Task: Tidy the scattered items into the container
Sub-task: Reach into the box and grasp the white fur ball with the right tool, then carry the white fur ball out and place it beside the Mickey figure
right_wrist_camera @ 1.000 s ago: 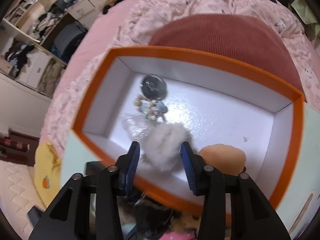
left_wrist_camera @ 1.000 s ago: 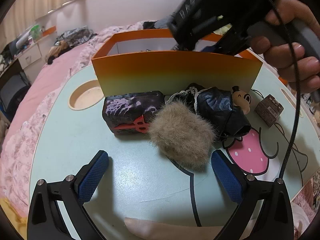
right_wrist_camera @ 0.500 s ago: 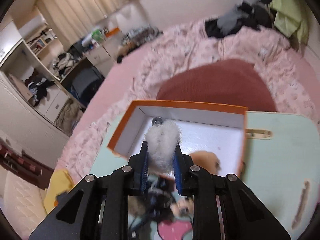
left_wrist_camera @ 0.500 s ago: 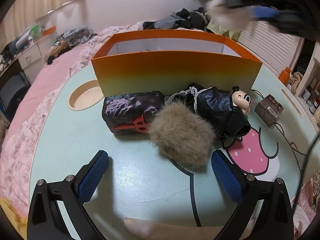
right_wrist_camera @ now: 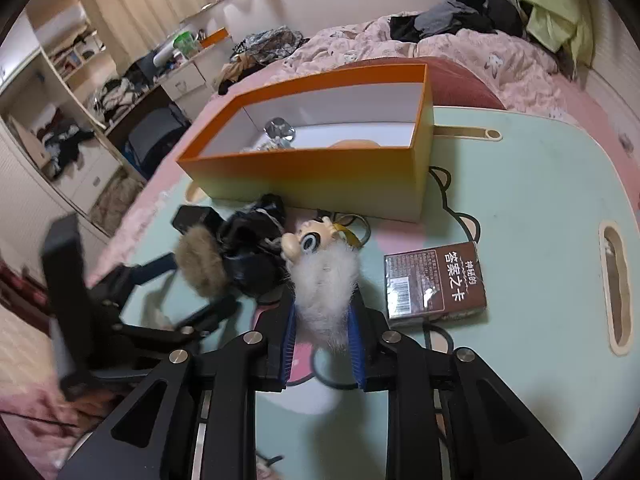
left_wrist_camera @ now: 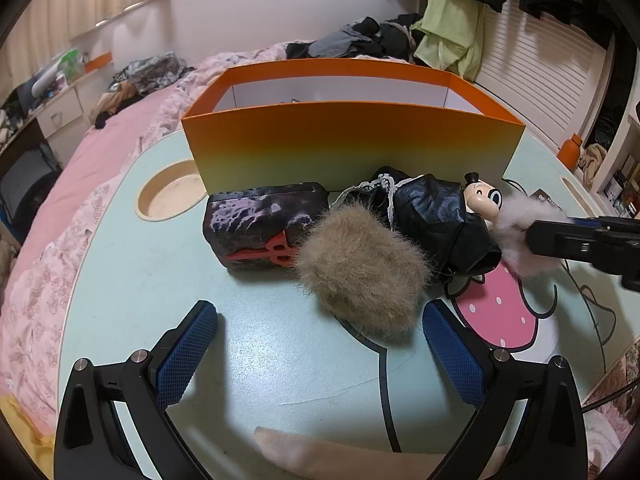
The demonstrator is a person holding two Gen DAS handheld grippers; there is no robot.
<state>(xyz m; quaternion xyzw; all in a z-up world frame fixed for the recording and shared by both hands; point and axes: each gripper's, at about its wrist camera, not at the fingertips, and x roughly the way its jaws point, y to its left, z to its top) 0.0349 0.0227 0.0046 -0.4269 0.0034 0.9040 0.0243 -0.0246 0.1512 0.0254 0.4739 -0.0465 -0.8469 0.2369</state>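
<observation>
The orange box (left_wrist_camera: 352, 148) (right_wrist_camera: 320, 172) stands at the back of the pale green table. In front of it lie a dark pouch (left_wrist_camera: 260, 220), a brown fur pompom (left_wrist_camera: 360, 276) (right_wrist_camera: 198, 260) and a black bundle with a doll head (left_wrist_camera: 482, 198) (right_wrist_camera: 304, 240). My left gripper (left_wrist_camera: 320, 344) rests open just short of the brown pompom. My right gripper (right_wrist_camera: 323, 300) (left_wrist_camera: 532, 236) grips a white fur pompom (right_wrist_camera: 324, 288) (left_wrist_camera: 520, 220) above the table right of the doll. Its jaws are opening slightly, with the pads on the fur.
A brown card box (right_wrist_camera: 436, 280) lies on the table to the right of the white pompom. Inside the orange box are a shiny round object (right_wrist_camera: 280, 128) and a peach lump (right_wrist_camera: 356, 143). A round recess (left_wrist_camera: 168, 196) marks the table's left; a pink bed surrounds it.
My right gripper has carried the white pompom from inside the orange box out to the table in front of it, beside the doll. The left gripper has not moved.
</observation>
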